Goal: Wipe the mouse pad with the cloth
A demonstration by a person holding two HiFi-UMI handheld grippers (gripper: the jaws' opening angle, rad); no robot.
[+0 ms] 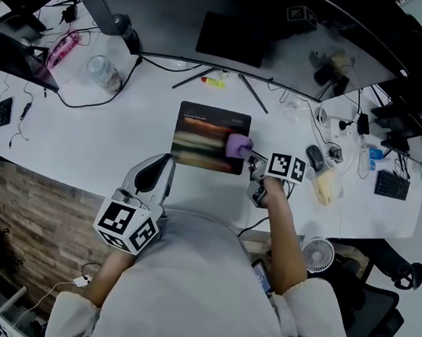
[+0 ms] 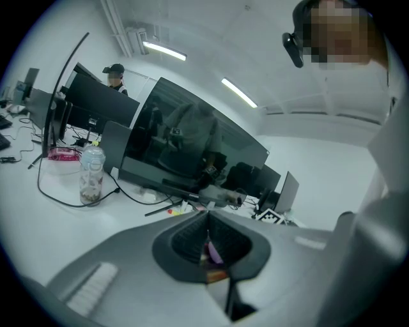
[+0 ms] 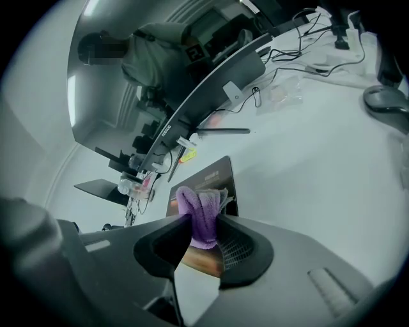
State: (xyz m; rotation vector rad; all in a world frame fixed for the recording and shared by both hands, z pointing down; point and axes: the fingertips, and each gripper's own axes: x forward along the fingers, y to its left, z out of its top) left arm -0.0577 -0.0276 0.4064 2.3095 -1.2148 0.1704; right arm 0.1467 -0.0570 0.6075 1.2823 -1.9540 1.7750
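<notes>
A dark mouse pad (image 1: 208,136) with a printed picture lies on the white desk (image 1: 89,140), in front of the monitor. My right gripper (image 1: 250,157) is shut on a bunched purple cloth (image 1: 237,145), which rests on the pad's right edge. In the right gripper view the cloth (image 3: 199,205) sticks up between the jaws of my right gripper (image 3: 203,220), with the pad (image 3: 216,182) just beyond. My left gripper (image 1: 166,165) hovers off the pad's near left corner. Its jaws are closed together with nothing in them, as the left gripper (image 2: 206,217) view shows.
A curved monitor (image 1: 244,28) with a spread stand spans the back. A glass jar (image 1: 102,72) and black cable lie at the left, a mouse (image 1: 314,158), chargers and a keyboard (image 1: 391,184) at the right. A small fan (image 1: 318,254) sits below the desk's near edge.
</notes>
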